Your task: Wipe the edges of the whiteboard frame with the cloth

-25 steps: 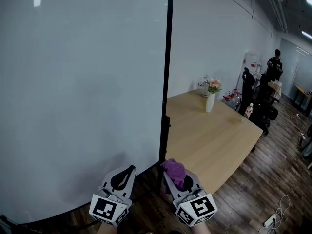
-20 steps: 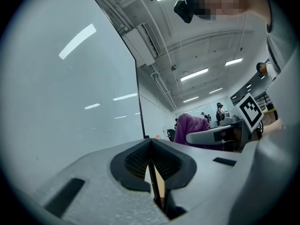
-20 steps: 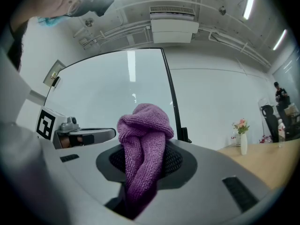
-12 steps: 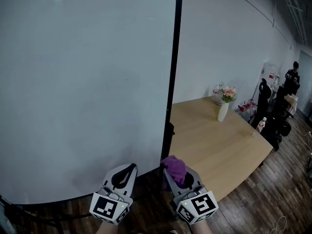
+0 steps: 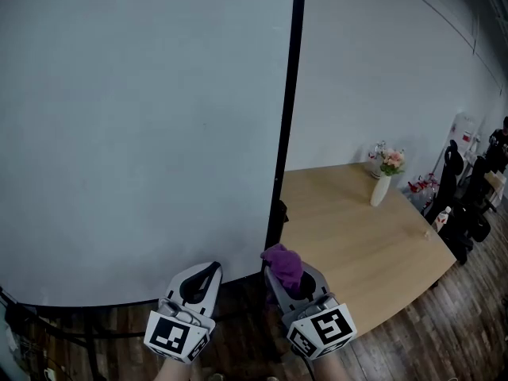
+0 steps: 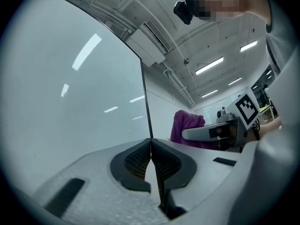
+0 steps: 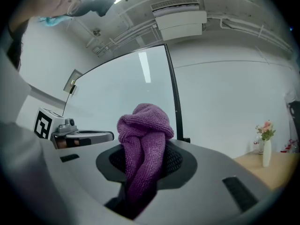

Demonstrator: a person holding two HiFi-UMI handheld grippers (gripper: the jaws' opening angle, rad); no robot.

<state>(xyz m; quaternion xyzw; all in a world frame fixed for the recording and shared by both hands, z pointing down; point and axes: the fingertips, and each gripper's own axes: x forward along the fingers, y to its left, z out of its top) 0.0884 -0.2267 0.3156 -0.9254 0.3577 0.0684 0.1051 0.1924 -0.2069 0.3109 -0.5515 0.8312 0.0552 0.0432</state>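
Note:
A large whiteboard (image 5: 135,141) fills the left of the head view, and its black frame edge (image 5: 288,109) runs down the middle. My right gripper (image 5: 287,270) is shut on a bunched purple cloth (image 5: 283,263) just right of the frame's lower end; the purple cloth (image 7: 144,146) sticks up between the jaws in the right gripper view, with the frame edge (image 7: 173,93) behind it. My left gripper (image 5: 205,275) is shut with nothing in it, low in front of the board's bottom edge. In the left gripper view the frame edge (image 6: 146,102) rises above the jaws, the cloth (image 6: 186,128) to the right.
A long wooden table (image 5: 361,236) stands right of the board with a white vase of flowers (image 5: 383,182) on it. Dark office chairs (image 5: 460,205) line its far side. Dark wood floor (image 5: 444,324) lies below, and a stand leg (image 5: 48,324) shows under the board.
The view has shifted so the board and frame sit further right and higher. Both grippers keep their places low in the frame, the right one still holding the cloth by the frame's foot.

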